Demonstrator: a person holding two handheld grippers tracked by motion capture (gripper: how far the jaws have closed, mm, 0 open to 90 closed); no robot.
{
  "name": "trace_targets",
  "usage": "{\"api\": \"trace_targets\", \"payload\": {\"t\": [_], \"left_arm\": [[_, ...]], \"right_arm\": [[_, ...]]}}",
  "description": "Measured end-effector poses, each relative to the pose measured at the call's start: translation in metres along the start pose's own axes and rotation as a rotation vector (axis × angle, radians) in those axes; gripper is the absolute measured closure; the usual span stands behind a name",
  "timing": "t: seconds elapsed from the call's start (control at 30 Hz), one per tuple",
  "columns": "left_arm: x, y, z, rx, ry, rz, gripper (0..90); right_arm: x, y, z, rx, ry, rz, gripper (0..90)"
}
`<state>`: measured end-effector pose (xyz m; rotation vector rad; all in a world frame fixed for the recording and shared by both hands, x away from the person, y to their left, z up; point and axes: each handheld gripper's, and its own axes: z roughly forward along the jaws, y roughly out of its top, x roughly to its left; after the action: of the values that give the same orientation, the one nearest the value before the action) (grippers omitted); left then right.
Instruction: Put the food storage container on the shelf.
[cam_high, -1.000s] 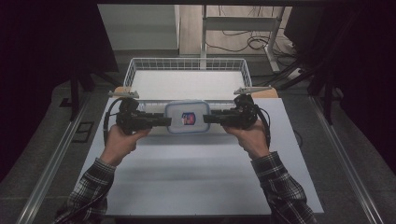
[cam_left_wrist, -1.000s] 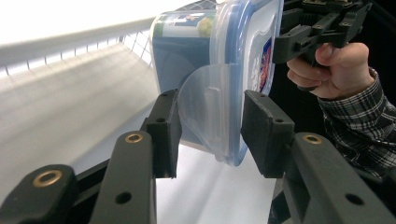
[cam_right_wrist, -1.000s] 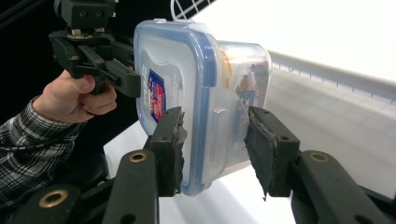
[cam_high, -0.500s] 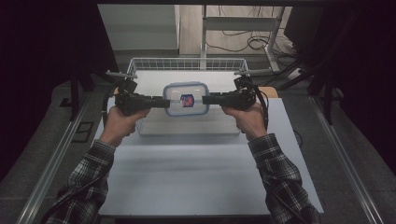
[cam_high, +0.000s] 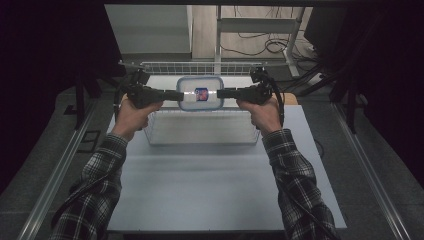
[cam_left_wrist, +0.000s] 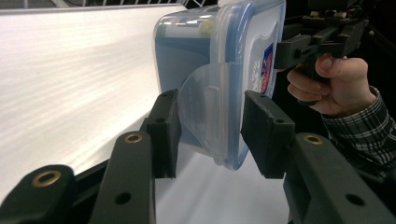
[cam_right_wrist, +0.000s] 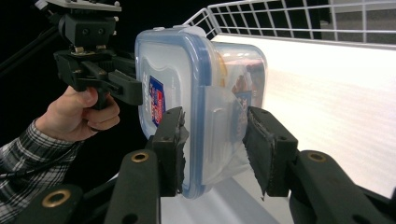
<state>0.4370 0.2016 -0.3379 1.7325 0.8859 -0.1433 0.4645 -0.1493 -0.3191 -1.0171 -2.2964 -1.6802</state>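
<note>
Here a person is holding a clear plastic container (cam_high: 200, 94) with a blue-rimmed lid up in the air between two grippers, just above the wire basket (cam_high: 200, 131) that is sitting at the far part of the pale table (cam_high: 200, 190). The left gripper (cam_high: 176, 95) is reaching in from the container's left end and the right gripper (cam_high: 223, 93) from its right end — the two are meeting it at the same height, so the box is hanging level between them. In the left gripper view the two black jaws are standing either side of the container's end, by its clear latch flap (cam_left_wrist: 208, 107): the lid-side jaw is pressing against the blue rim, while a thin gap is showing beside the other, so whether the grip is fully clamped there cannot be told. In the right gripper view the jaws are clenching the opposite end — one pad is lying on the lid face next to the red and blue label (cam_right_wrist: 156, 106), the other against the container's body. Plaid sleeves (cam_high: 295, 175) are covering both forearms.
</note>
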Motion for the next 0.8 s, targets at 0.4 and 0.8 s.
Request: {"api": "trace_targets", "payload": {"t": [0.4, 0.8], "left_arm": [[0.015, 0.002, 0.008, -0.009, 0.009, -0.027, 56.7], [0.018, 0.003, 0.012, -0.001, 0.012, -0.025, 51.6]], "right_arm": [[-0.015, 0.002, 0.009, 0.003, -0.014, 0.049, 57.0], [-0.011, 0.004, 0.013, 0.012, -0.088, 0.024, 58.4]]}}
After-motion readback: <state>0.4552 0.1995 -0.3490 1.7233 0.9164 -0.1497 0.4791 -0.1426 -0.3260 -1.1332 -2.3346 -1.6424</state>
